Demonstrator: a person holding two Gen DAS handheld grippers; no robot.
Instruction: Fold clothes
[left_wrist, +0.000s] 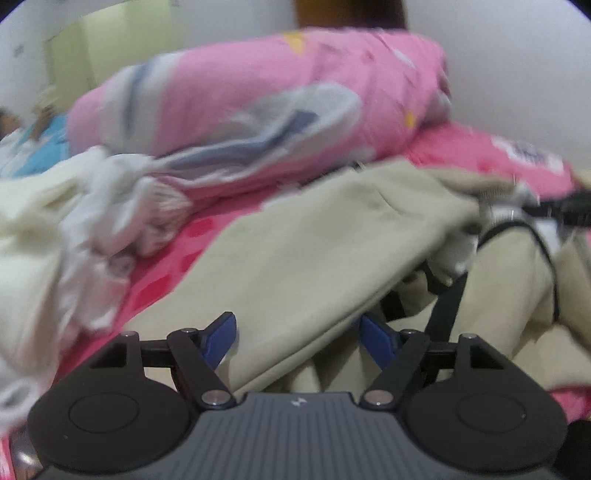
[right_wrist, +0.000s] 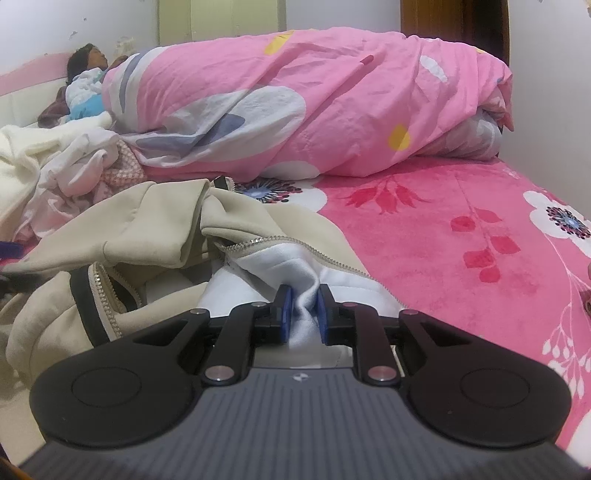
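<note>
Right gripper (right_wrist: 303, 312) pinches soft white lining of beige jacket (right_wrist: 140, 229).

Bare pink bedspread (right_wrist: 461, 236) right of jacket (right_wrist: 140, 229); rolled quilt (right_wrist: 332, 103) blocks behind.

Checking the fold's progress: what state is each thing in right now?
Left gripper: open, beige fabric between its fingers.
Right gripper: shut on white lining.
Beige zip-up jacket: unzipped, crumpled, unfolded.
Pink floral duvet: rolled up.
White clothes pile: heaped, unfolded.
</note>
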